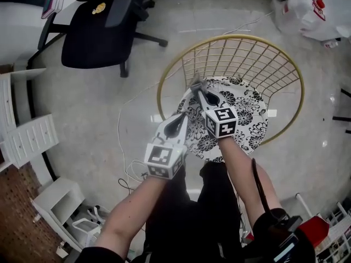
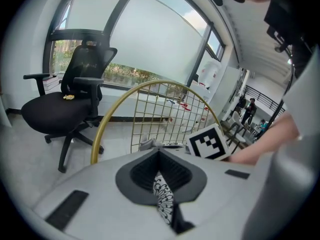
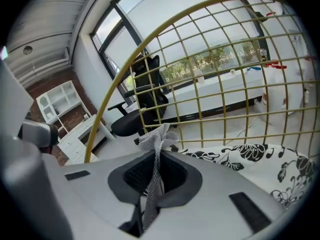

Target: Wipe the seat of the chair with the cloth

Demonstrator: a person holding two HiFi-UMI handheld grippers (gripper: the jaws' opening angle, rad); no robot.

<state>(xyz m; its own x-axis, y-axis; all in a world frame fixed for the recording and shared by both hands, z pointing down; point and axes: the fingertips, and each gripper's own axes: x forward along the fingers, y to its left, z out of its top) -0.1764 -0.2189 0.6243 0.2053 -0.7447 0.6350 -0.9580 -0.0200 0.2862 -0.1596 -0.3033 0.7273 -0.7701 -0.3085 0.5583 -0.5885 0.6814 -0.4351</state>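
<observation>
A gold wire chair [image 1: 164, 81] carries a round black-and-white floral seat cushion [image 1: 247, 114]. My right gripper [image 1: 196, 83] is over the cushion's far left part, shut on a grey mesh cloth [image 3: 157, 140] that sticks out past its tips [image 3: 157, 156]. The cloth shows as a small grey wad [image 1: 194, 80] near the chair's back wires [image 3: 210, 84]. My left gripper [image 1: 184, 119] is at the cushion's left edge, and its jaws [image 2: 159, 153] are shut on a fold of the floral cushion fabric [image 2: 163, 196]. The right gripper's marker cube [image 2: 210, 141] lies just beyond it.
A black office chair [image 1: 93, 32] stands on the floor to the far left. White shelf units [image 1: 27, 136] line the left side. A white bag [image 1: 307, 10] lies at the far right, and cables [image 1: 131, 171] trail on the floor by my legs.
</observation>
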